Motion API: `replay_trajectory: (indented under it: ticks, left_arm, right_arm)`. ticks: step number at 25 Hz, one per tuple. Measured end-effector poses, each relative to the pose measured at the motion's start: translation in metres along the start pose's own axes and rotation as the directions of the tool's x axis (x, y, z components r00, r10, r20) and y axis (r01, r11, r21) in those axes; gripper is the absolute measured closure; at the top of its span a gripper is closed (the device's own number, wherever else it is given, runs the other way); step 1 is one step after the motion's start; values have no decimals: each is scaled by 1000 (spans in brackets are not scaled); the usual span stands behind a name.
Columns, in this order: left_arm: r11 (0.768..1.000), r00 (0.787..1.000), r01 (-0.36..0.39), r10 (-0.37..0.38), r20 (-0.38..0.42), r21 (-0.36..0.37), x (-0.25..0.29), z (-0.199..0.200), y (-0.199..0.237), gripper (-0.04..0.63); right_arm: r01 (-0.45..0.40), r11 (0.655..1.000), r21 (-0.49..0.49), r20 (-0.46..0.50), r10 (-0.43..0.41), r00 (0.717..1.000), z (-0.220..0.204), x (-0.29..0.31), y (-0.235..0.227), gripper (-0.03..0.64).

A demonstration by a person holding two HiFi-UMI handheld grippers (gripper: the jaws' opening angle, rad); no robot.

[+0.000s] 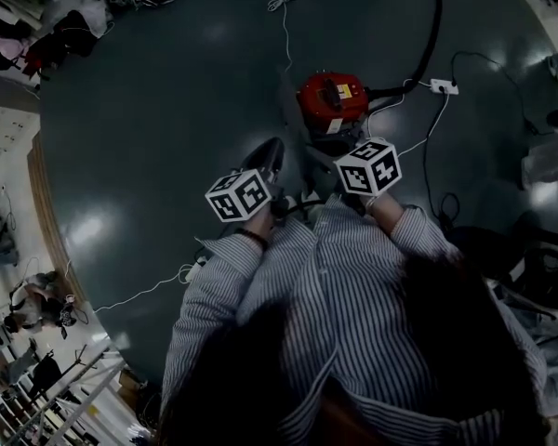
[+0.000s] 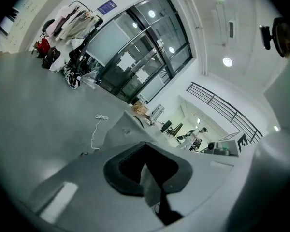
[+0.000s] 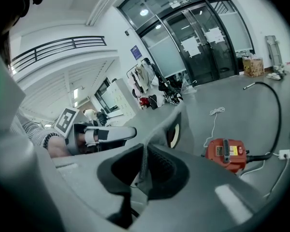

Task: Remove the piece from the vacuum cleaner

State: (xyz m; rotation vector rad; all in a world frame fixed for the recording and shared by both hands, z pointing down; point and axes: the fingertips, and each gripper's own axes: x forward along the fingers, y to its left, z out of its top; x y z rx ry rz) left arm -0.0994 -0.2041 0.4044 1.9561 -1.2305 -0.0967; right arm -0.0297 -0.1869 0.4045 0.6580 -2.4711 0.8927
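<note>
Left gripper (image 2: 146, 170): jaws narrow, pinched on a thin grey edge of the piece (image 2: 127, 124), which runs on towards the far side.
Right gripper (image 3: 144, 166): jaws nearly together, clamped on another thin edge of the same piece; the left gripper shows just to its left.
Piece: grey and tapered with an oval opening, lifted off the floor between both grippers, near of the vacuum (image 3: 224, 153) and to its left.
Why two grips: judged, a pinch from each side keeps the light, flat-edged part from swinging while it is drawn away from the machine.
Vacuum: red body on the floor, far of the hands, with floor showing between it and the piece, so the piece looks to be off it.
Hose (image 3: 279, 115): plugs into the vacuum's right side and arcs far away across the floor, probably left slack so nothing drags.
Hidden: the head view is dark, and the marker cubes cover both sets of jaws there.
Cut off: the piece's near end lies behind the gripper bodies, so what it may join cannot be told.
</note>
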Motion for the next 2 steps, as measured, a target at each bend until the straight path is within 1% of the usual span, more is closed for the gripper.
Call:
replay_trajectory:
  ticks: [2]
  left_arm:
    - [1000,1000,-1,1,0,2,0,2,2,591]
  right_arm:
    - [0,1000,-4,0,0,1000,2,2,0,591]
